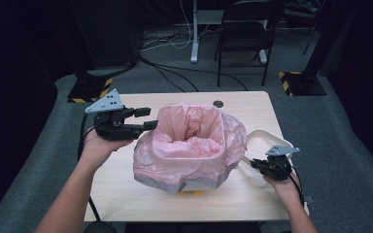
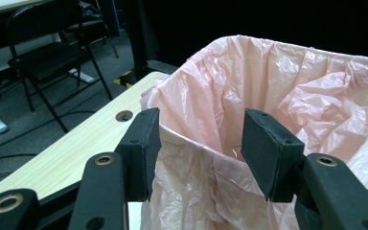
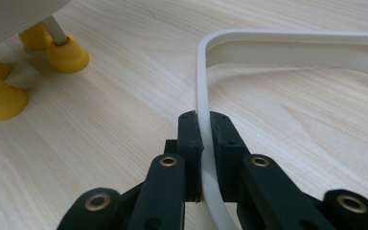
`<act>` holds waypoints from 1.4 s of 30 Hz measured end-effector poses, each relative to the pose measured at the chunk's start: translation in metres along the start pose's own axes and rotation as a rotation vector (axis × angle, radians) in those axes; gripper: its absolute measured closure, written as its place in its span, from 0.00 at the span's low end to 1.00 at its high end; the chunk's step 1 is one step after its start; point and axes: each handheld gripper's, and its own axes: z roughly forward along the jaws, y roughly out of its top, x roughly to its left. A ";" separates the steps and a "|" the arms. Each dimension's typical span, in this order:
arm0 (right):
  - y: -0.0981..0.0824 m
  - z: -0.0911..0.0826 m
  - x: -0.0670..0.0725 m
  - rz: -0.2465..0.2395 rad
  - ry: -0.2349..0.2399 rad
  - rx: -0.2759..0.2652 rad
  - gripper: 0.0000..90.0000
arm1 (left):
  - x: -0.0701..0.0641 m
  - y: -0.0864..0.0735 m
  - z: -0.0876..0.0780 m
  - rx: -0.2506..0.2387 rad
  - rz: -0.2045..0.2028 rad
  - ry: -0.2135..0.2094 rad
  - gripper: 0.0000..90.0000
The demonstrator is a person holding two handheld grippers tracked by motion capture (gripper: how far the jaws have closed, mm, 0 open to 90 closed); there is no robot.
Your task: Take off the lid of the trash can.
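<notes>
Bin with pink bag (image 1: 189, 145) and white frame (image 3: 206, 96) on the table (image 1: 126, 194)

The frame is pinched by the right gripper (image 3: 202, 129) at 3 o'clock; the left gripper (image 2: 199, 143) is spread at 9 o'clock.

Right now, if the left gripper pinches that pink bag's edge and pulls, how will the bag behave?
The pink bag is thin, crinkled film, so it will probably stretch and bunch rather than move stiffly. Draped loosely over the bin rim, it may slide off. The open left gripper straddles its edge.
</notes>
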 end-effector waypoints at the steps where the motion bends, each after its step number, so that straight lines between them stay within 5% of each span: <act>1: -0.001 0.000 -0.001 0.000 0.000 0.001 0.93 | 0.000 0.000 0.000 0.000 0.000 0.000 0.53; 21: -0.011 0.007 -0.008 0.008 -0.037 0.067 0.92 | 0.001 -0.001 0.001 0.001 -0.004 0.003 0.53; 25: -0.010 0.008 -0.006 -0.010 -0.064 0.079 0.84 | 0.001 -0.001 0.001 0.004 -0.004 0.005 0.53; 42: -0.007 0.005 0.000 -0.009 -0.063 0.045 0.74 | 0.002 -0.001 0.002 0.005 -0.006 0.007 0.52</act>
